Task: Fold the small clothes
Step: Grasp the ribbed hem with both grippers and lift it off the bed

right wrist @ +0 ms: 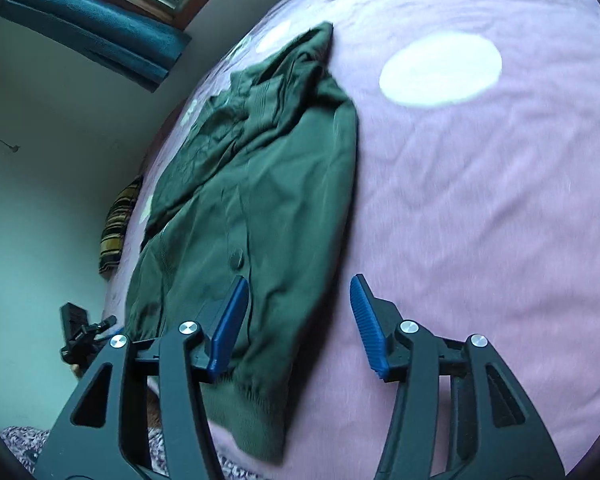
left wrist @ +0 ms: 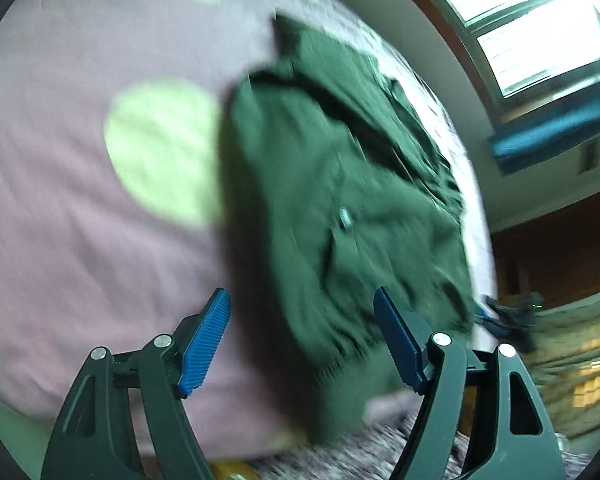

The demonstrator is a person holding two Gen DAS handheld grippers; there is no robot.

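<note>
Fingers [left wrist: 208, 344] of left gripper [left wrist: 302, 344] apart, empty; right gripper [right wrist: 298, 328] likewise apart, empty. Green jacket [right wrist: 260, 184] lies folded lengthwise on pink bed [right wrist: 480, 200], near both.

Frame blurred. Dark green jacket [left wrist: 340, 184] lies on pink bedsheet [left wrist: 60, 220], running from upper centre to lower centre. Pale round spot [left wrist: 160, 152] on sheet, left of jacket. Left hand-held gripper [left wrist: 302, 344] at bottom, blue pads [left wrist: 204, 348] apart, nothing pinched; jacket hem seen between them. Window [left wrist: 540, 40] upper right.
</note>
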